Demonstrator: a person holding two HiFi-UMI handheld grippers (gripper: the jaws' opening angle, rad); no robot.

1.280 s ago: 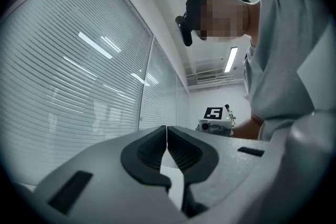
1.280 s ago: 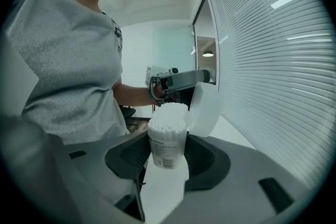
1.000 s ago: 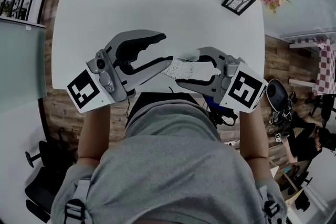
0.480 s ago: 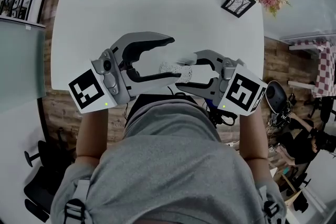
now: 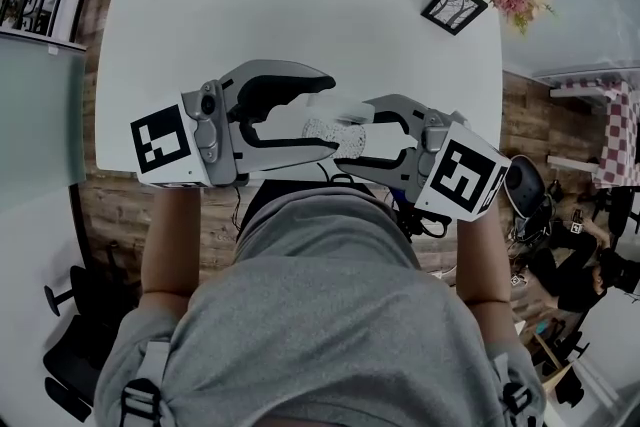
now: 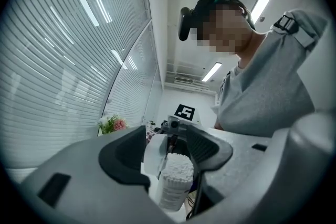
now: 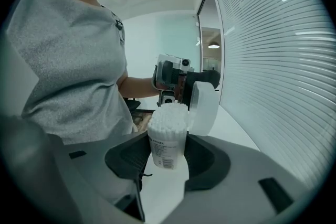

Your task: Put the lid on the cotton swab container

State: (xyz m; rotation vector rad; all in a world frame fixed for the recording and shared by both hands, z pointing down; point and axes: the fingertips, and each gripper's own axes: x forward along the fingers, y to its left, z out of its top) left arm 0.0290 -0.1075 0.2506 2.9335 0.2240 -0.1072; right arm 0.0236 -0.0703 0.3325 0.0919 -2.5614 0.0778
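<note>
Jaws of the right gripper (image 7: 167,157) are clamped on the small clear plastic cotton swab container with a printed label (image 7: 164,145). Its black ribbed pads (image 7: 207,161) press the labelled body from both sides. The container stands upright between them, its lower body sunk in the gap and its top rising clear above the jaw tips. White cotton swab heads (image 7: 169,117) fill the mouth in a tight bundle. The round white plastic lid (image 7: 205,107) is not over the mouth. It stands on edge at the rim, above the tip of the jaw that lies on the right in the right gripper view.

The left gripper (image 6: 172,161) faces it from the opposite side. Its jaws have just been opening and now stand spread wide. In the left gripper view the lid and the top of the container sit in the gap between its two black pads (image 6: 123,159), with the lid nearer the left-hand pad and the swab heads nearer the right-hand one. Whether either pad touches the lid I cannot tell. In the head view one left jaw tip lies beyond the lid and the other on the near side of the container. Both overlap the right gripper's jaw tips, above the near part of the white table (image 5: 300,15).
</note>
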